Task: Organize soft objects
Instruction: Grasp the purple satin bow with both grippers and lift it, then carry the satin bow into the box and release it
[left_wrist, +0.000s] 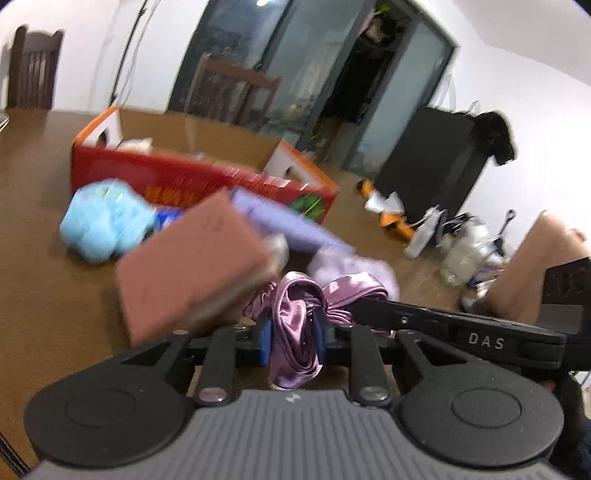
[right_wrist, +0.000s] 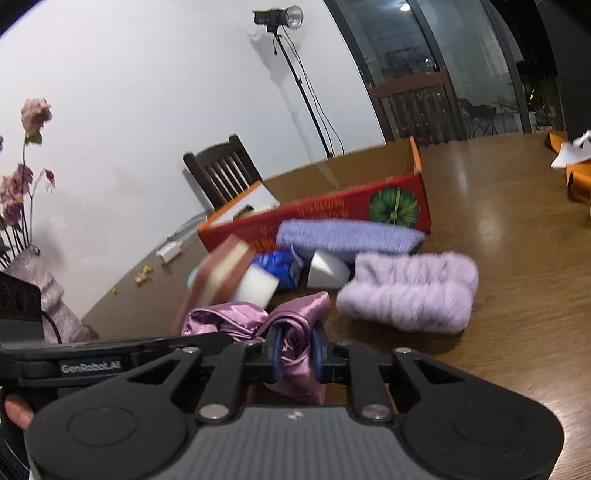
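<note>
gripping satin cloth (left_wrist: 293, 332), "DAS" on right hand-held gripper (right_wrist: 295, 356), "GenRobot.AI" on left hand-held gripper (left_wrist: 293, 338)

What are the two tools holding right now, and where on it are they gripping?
Both hold the purple satin cloth: the left tool pinches one bunched end, the right tool the other.

White walls (right_wrist: 147, 92); brown wooden table (right_wrist: 517, 221); dark slatted chairs (right_wrist: 221, 177) behind it. Studio lamp on stand (right_wrist: 280, 16). Dark-framed glass doors (left_wrist: 295, 74). Vase of pink flowers (right_wrist: 22, 192).
</note>
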